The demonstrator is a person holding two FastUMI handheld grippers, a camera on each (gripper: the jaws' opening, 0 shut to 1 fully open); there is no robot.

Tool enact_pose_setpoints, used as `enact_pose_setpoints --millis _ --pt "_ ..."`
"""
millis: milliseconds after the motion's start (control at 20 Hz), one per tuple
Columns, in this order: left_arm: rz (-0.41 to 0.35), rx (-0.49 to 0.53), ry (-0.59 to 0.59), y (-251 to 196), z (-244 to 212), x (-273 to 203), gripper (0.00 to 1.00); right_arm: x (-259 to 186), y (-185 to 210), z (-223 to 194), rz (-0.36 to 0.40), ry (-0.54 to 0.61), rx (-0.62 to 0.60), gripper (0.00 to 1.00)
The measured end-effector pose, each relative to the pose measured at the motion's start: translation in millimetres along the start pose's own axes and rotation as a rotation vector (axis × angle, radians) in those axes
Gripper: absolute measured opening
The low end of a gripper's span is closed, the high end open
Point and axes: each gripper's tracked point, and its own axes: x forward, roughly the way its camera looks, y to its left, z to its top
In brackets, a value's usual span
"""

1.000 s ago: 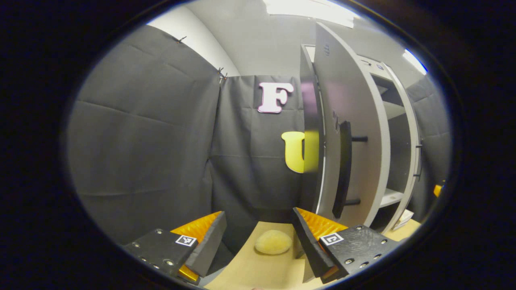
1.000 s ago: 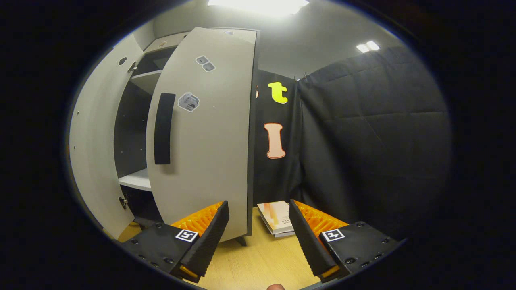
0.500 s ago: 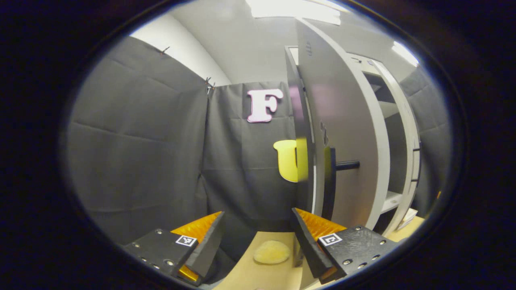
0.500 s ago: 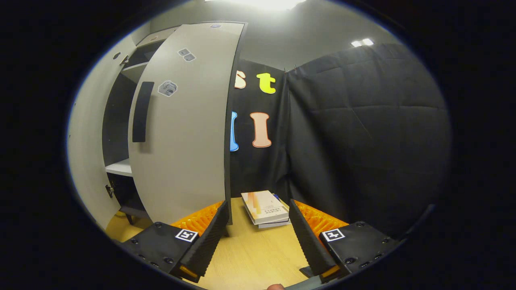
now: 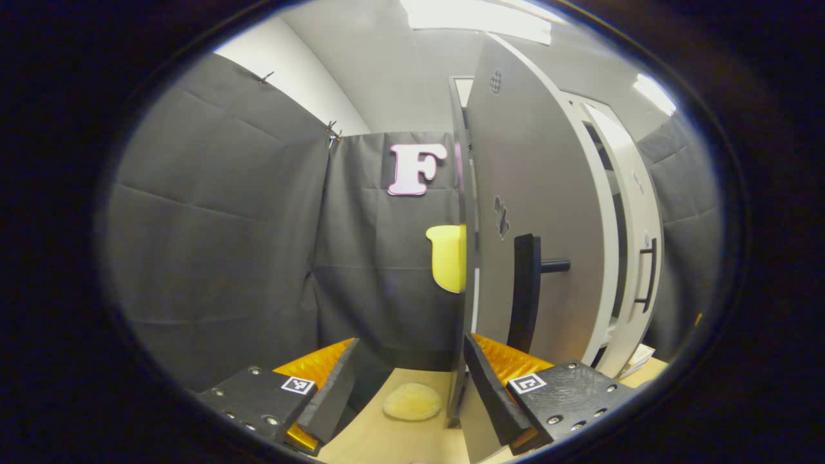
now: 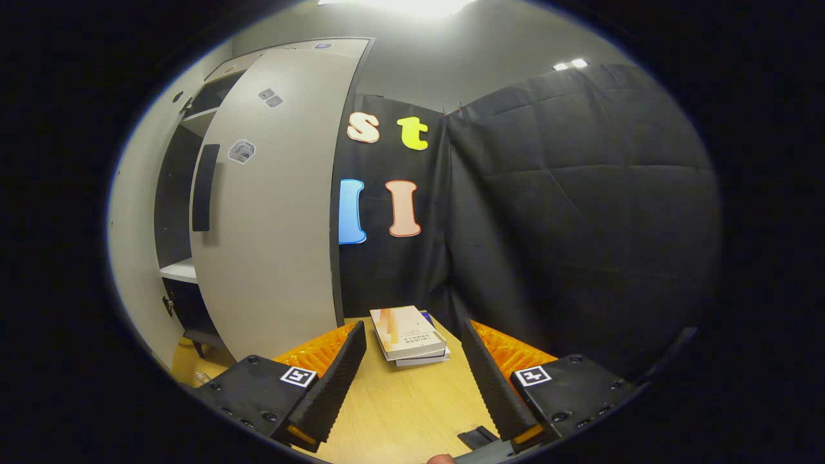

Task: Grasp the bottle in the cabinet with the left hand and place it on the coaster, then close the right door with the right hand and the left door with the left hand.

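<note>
In the left gripper view my left gripper (image 5: 411, 339) is open. The front edge of the grey left door (image 5: 541, 193) stands between its fingers, close to the right finger (image 5: 493, 393). That door's black handle (image 5: 525, 290) sits just beyond. Past it, the right door (image 5: 635, 232) leaves only a narrow dark gap to the cabinet. A round pale yellow pad (image 5: 412, 401) lies on the wooden table with nothing on it. In the right gripper view my right gripper (image 6: 413, 323) is open and holds nothing, to the right of the right door (image 6: 271, 225) and its handle (image 6: 203, 187).
A small stack of books (image 6: 409, 334) lies on the wooden table (image 6: 412, 412) just ahead of the right gripper. A white cabinet shelf (image 6: 177, 270) shows through the gap. Black cloth walls close in on both sides.
The right door has swung further toward shut, and the right gripper has drawn away to its right. The left gripper has shifted, so the left door's edge now stands between its fingers.
</note>
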Motion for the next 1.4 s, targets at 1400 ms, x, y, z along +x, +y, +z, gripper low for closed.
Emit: enact_pose_setpoints --millis 1400 --pt "-0.187 -0.044 -0.047 -171 6 46 0.93 -13 -75 -11 -0.058 0.037 0.016 0.96"
